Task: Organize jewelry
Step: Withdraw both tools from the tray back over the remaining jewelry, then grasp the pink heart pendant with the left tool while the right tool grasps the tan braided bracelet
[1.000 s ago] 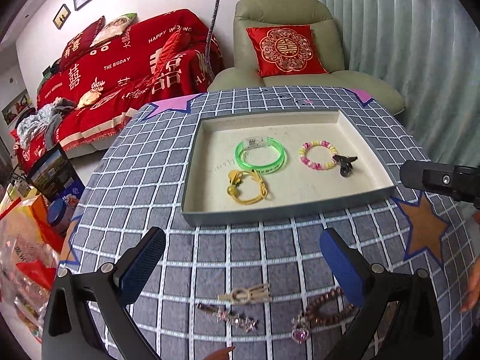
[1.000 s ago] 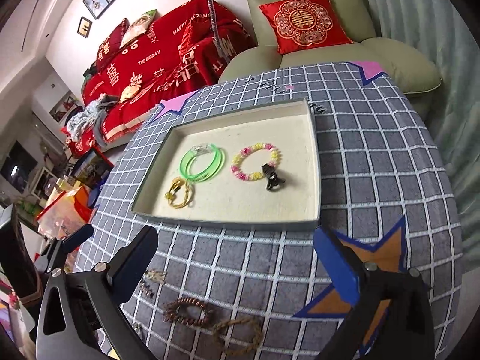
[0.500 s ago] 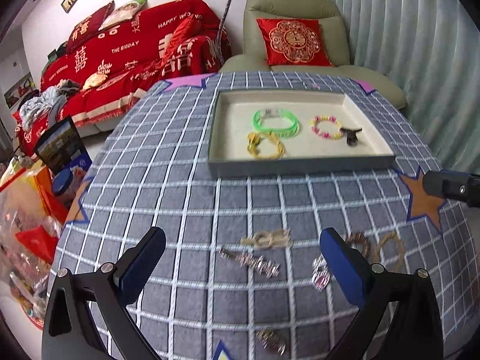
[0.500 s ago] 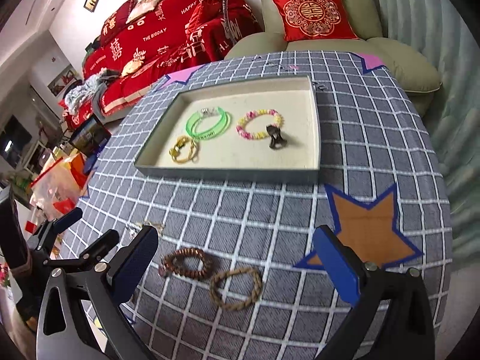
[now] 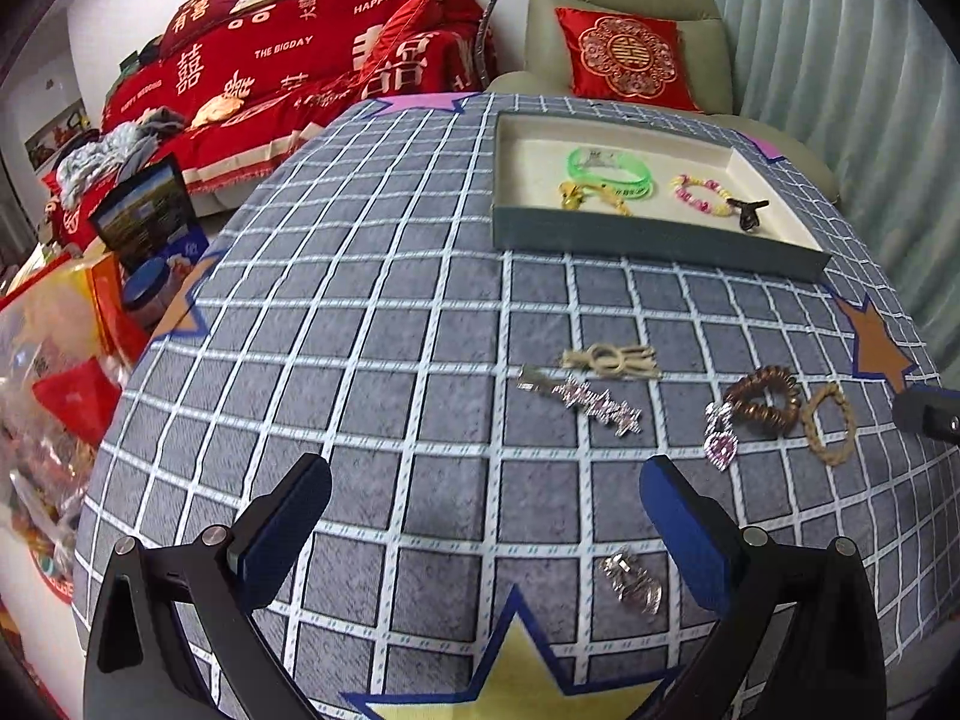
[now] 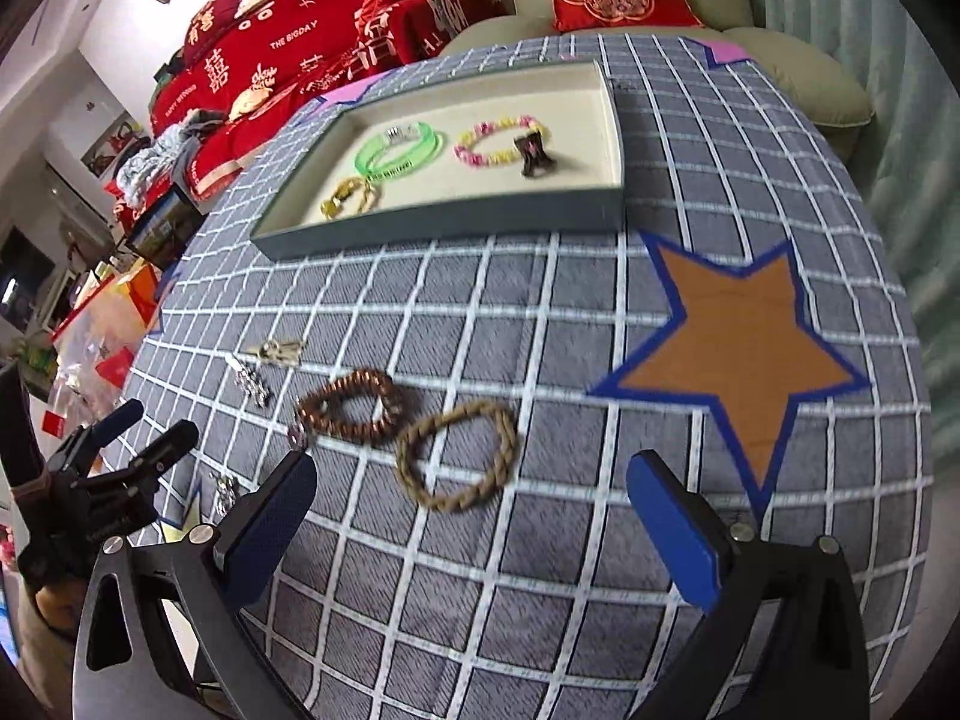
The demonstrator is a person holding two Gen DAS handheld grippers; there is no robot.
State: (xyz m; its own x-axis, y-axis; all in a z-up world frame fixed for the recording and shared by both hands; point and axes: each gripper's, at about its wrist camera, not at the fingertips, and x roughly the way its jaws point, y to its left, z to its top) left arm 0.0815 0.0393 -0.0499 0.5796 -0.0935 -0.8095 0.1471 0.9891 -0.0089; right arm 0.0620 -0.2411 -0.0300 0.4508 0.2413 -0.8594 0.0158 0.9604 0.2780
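Note:
A grey tray [image 5: 654,237] [image 6: 444,222] at the far side of the table holds a green bangle [image 5: 609,171], a yellow bracelet [image 5: 591,198], a pink-yellow bead bracelet [image 5: 699,195] and a black clip [image 5: 747,213]. Loose on the cloth lie a beige clip [image 5: 612,360], a sparkly hair pin [image 5: 585,399], a brown bead bracelet [image 6: 354,405], a braided tan bracelet [image 6: 459,462], a pink heart charm [image 5: 720,441] and a small silver piece [image 5: 630,582]. My left gripper [image 5: 486,525] is open and empty above the near cloth. My right gripper [image 6: 471,525] is open and empty, just short of the braided bracelet.
The round table has a grey checked cloth with star patches [image 6: 738,348]. A red-covered sofa [image 5: 288,72] and a green armchair [image 5: 630,30] stand behind it. Bags and boxes [image 5: 78,312] sit on the floor at left. Curtains [image 5: 840,60] hang at right.
Both grippers have drawn back toward the near side of the table and dropped lower. The tray now looks farther off and the loose pieces lie closer in front.

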